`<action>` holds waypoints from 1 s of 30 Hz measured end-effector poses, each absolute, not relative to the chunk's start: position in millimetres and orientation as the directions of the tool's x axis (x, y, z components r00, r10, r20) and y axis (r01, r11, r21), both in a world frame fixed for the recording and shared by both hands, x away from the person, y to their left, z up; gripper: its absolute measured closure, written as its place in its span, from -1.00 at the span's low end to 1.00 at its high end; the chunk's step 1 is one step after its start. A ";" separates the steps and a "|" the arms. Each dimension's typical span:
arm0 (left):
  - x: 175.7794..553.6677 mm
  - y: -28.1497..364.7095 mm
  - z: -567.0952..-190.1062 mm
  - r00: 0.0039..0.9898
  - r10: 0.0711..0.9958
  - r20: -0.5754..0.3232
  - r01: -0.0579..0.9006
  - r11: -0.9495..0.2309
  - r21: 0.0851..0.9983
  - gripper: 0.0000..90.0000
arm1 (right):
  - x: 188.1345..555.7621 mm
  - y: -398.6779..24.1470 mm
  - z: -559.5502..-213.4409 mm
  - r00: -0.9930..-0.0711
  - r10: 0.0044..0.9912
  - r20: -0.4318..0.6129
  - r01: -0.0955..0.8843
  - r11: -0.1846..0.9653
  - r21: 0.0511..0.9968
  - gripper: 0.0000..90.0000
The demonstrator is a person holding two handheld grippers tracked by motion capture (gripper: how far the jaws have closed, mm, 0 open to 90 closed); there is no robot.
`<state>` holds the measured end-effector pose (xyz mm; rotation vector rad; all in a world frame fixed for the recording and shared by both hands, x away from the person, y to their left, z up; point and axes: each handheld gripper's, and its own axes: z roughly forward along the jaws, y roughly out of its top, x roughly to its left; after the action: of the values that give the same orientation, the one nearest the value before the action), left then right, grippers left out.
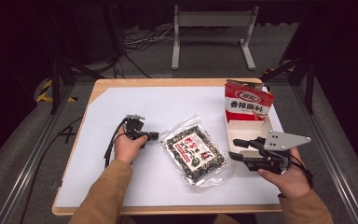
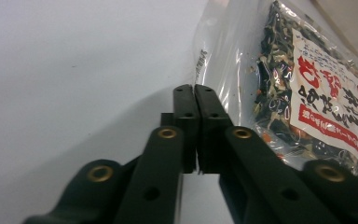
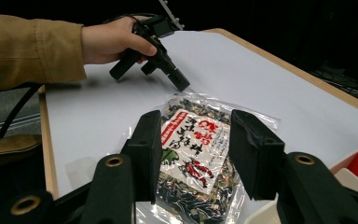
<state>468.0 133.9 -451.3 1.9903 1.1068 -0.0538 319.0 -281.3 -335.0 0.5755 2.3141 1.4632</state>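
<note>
A clear bag of dark dried seaweed mix (image 1: 195,150) with a white and red label lies flat in the middle of the white sheet. My left gripper (image 1: 154,136) lies low at the bag's upper left corner. In the left gripper view its jaws (image 2: 194,88) are shut pad to pad, with the tips right at the bag's clear edge (image 2: 307,84). I cannot tell whether any film is caught between them. My right gripper (image 1: 233,149) hovers at the bag's right side, open. The right gripper view looks between its jaws (image 3: 196,121) at the bag (image 3: 200,163) and the left gripper (image 3: 181,84) beyond.
An open white carton (image 1: 249,130) sits at the table's right edge, with a red snack packet (image 1: 248,106) standing upright at its far end. The carton's corner (image 3: 354,179) shows beside my right jaw. The wooden table edge (image 1: 168,82) frames the white sheet (image 1: 121,182).
</note>
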 end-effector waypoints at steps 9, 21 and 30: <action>460.9 135.0 -437.2 0.644 0.680 -0.352 0.661 -0.262 0.703 1.00 | 319.6 -282.1 -335.6 -0.856 0.512 -0.068 0.159 0.386 0.909 0.21; 433.8 145.5 -393.6 0.707 0.673 -0.216 0.503 -0.265 0.822 1.00 | 321.8 -280.6 -337.3 -0.840 0.541 -0.044 0.204 0.391 0.898 0.28; 407.5 149.5 -351.9 0.762 0.613 -0.207 0.419 -0.223 0.880 1.00 | 324.5 -283.2 -338.9 -0.815 0.579 -0.019 0.258 0.392 0.883 0.33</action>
<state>407.5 149.5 -351.9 1.8563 0.7945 0.2202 324.5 -283.2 -338.9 0.7292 2.3306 1.3924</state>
